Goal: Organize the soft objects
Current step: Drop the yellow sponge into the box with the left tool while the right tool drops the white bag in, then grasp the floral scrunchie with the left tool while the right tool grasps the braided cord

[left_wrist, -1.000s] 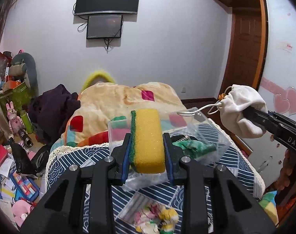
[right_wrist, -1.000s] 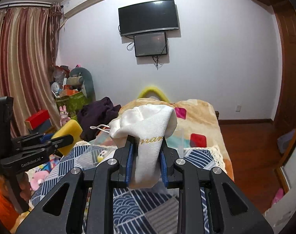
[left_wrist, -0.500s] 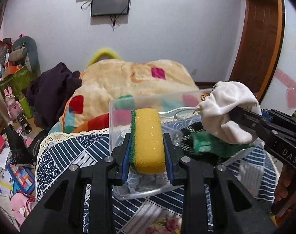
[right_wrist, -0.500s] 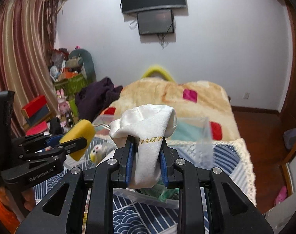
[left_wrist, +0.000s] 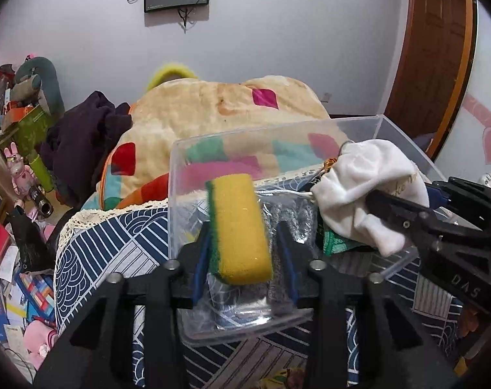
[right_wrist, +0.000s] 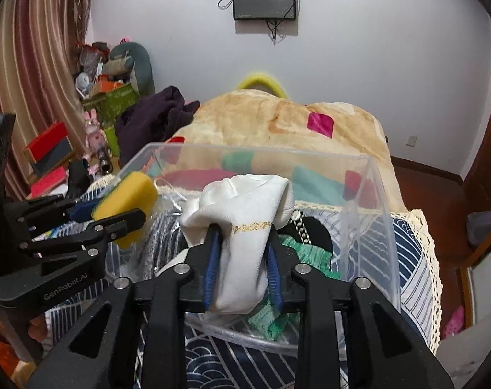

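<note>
A clear plastic box (left_wrist: 232, 136) (right_wrist: 368, 194) stands on the bed's blue patterned cover. My left gripper (left_wrist: 244, 253) (right_wrist: 116, 214) has its jaws spread; the yellow and green sponge (left_wrist: 240, 227) (right_wrist: 125, 201) sits between them with a gap at the right pad, over the box's left end. My right gripper (right_wrist: 242, 269) (left_wrist: 388, 207) is shut on a white drawstring pouch (right_wrist: 245, 227) (left_wrist: 365, 188), held over the box's right part. A green cloth (right_wrist: 303, 253) (left_wrist: 336, 243) and grey striped fabric (right_wrist: 161, 243) lie inside the box.
A cream blanket with coloured squares (left_wrist: 219, 110) is heaped behind the box, a dark purple garment (left_wrist: 83, 136) to its left. Clutter of toys and boxes (left_wrist: 15, 194) covers the floor at left. A wooden door (left_wrist: 433, 48) is at right; screens hang on the wall (right_wrist: 265, 0).
Both grippers have moved forward and down over the clear box. The left jaws have spread, loosening the sponge. The right still grips the pouch.
</note>
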Demonstrator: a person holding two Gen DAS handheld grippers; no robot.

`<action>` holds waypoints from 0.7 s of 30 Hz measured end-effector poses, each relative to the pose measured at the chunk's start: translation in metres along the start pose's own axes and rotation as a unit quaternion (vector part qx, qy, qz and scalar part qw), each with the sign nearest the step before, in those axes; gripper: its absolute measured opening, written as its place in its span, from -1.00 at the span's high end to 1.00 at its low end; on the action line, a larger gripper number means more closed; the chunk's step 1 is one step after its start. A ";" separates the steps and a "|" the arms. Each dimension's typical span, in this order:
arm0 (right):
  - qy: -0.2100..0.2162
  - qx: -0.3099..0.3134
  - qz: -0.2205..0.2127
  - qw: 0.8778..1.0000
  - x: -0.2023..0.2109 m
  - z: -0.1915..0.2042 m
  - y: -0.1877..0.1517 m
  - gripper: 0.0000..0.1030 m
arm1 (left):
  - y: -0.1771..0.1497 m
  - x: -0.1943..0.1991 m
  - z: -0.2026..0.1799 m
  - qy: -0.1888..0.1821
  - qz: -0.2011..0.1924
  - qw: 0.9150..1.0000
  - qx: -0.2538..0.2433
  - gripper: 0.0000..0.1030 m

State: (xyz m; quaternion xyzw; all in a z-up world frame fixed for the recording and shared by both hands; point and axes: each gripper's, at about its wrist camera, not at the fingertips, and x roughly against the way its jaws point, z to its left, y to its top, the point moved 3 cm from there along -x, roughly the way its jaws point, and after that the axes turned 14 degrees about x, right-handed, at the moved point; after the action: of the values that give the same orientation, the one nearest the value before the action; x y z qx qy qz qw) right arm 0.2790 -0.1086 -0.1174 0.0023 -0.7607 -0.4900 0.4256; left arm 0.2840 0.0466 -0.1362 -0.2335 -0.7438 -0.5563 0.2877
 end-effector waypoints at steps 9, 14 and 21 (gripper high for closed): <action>-0.009 -0.004 -0.031 0.999 0.032 -0.006 0.004 -0.06 | 0.001 0.049 -0.005 -0.024 -0.040 0.999 -0.004 -0.45; -0.029 0.003 -0.079 0.996 0.066 -0.003 0.003 -0.55 | -0.009 0.081 -0.006 -0.013 -0.081 0.997 -0.003 -0.96; -0.018 -0.004 -0.107 0.994 0.092 0.009 -0.015 -0.63 | -0.033 0.098 0.003 -0.024 -0.062 0.998 0.001 -0.98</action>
State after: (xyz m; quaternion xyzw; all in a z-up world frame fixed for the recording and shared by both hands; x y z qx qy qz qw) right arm 0.2086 -0.1483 -0.0708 0.0731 -0.7615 -0.5363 0.3565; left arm 0.1898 0.0431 -0.0922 -0.1999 -0.7642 -0.5664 0.2352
